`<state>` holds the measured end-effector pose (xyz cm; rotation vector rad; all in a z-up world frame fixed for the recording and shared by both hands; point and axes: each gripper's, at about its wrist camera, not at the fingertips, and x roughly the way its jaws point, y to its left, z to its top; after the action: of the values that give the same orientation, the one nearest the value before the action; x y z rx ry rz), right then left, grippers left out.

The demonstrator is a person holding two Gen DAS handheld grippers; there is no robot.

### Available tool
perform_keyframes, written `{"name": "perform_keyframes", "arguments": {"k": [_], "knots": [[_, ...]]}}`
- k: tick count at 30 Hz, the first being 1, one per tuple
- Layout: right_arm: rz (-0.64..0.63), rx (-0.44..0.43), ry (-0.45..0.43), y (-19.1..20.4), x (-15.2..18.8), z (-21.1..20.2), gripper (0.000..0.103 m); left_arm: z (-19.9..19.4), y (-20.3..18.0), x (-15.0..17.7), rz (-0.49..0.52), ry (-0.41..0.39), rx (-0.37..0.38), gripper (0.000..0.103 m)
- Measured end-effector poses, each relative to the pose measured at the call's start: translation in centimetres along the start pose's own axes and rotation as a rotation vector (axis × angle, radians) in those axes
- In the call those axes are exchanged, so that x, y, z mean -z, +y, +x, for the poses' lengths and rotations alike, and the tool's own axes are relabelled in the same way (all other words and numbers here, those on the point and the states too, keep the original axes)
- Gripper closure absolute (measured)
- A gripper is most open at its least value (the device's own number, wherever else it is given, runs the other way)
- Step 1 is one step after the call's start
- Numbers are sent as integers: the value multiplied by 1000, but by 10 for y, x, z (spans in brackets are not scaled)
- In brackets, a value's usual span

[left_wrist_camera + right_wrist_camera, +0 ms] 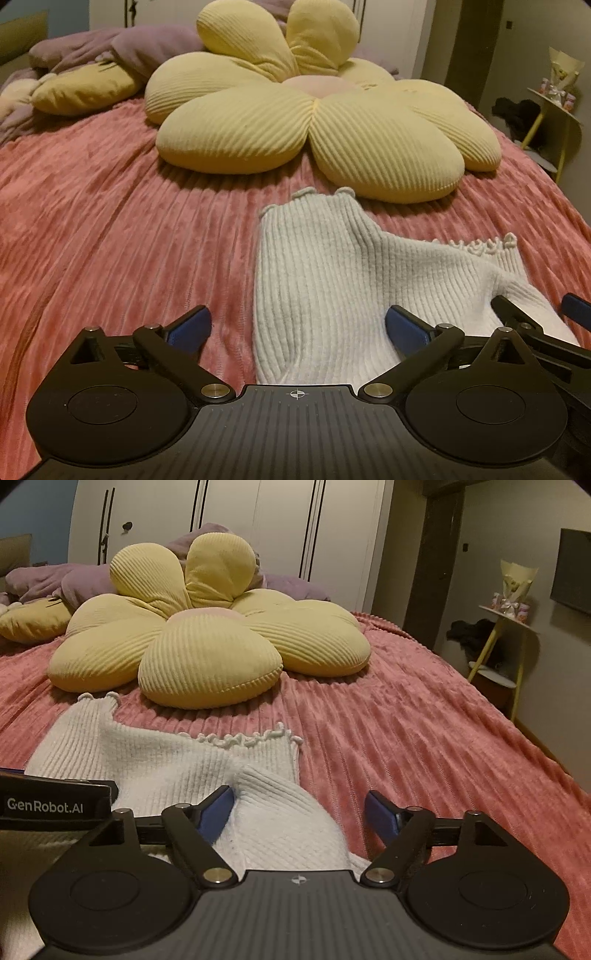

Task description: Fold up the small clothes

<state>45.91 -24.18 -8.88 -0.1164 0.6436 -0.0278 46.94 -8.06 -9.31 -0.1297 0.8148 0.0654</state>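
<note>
On pink bedspread, white knit garment points toward flower cushion.

Dim warm light, fisheye-bent edges

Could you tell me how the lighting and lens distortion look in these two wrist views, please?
Left wrist view: dim warm light, the flower cushion casts a soft shadow on the pink bedspread, whose edges bow with the fisheye. Right wrist view: same dim light, wardrobe lines curve, corners vignette dark, the white knit garment stays sharp.
</note>
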Motion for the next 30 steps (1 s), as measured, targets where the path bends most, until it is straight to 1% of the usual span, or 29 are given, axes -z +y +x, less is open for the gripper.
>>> {"name": "perform_keyframes", "arguments": {"k": [3, 5, 7, 8, 9, 10, 12, 13, 14, 15, 16, 17, 18, 21, 22, 23, 25, 27, 29, 30], "knots": [[7, -6, 8, -2, -2, 0, 21, -10, 7, 0, -24, 17, 21, 0], [23, -41, 25, -8, -6, -3, 21, -23, 17, 2, -51, 48, 59, 0], [64, -78, 40, -21, -9, -16, 21, -42, 30, 14, -58, 69, 129, 0], [88, -94, 39, -29, -7, -27, 21, -51, 36, 21, -51, 62, 172, 0], [109, -120, 31, -36, -1, -41, 21, -60, 42, 29, -42, 58, 216, 0], [131, -148, 15, -44, 8, -54, 21, -66, 47, 36, -40, 72, 247, 0], [171, -193, 30, -58, 29, -77, 21, -78, 57, 51, -61, 81, 323, 0], [198, -204, 42, -65, 40, -86, 24, -82, 59, 54, -67, 89, 342, 2], [232, -225, 55, -72, 50, -93, 29, -85, 62, 57, -80, 103, 367, 3], [266, -248, 71, -79, 56, -97, 32, -87, 65, 60, -105, 117, 399, 5], [312, -272, 79, -86, 59, -103, 39, -88, 67, 60, -132, 132, 431, 9], [342, -292, 86, -91, 60, -106, 49, -86, 69, 60, -164, 150, 462, 11], [367, -319, 98, -94, 58, -106, 53, -83, 70, 59, -190, 166, 476, 12], [435, -401, 156, -98, 51, -93, 53, -65, 75, 54, -279, 223, 484, 12], [466, -424, 168, -102, 52, -87, 51, -61, 78, 53, -313, 231, 497, 12], [510, -441, 191, -105, 53, -81, 45, -56, 80, 52, -341, 235, 521, 12], [601, -505, 223, -113, 57, -69, 43, -46, 82, 49, -400, 252, 573, 13], [639, -535, 234, -115, 59, -60, 42, -36, 80, 48, -424, 274, 596, 13], [660, -569, 243, -118, 58, -52, 37, -30, 75, 45, -411, 285, 606, 13], [689, -591, 247, -121, 58, -47, 35, -28, 72, 44, -398, 285, 603, 15]]}}
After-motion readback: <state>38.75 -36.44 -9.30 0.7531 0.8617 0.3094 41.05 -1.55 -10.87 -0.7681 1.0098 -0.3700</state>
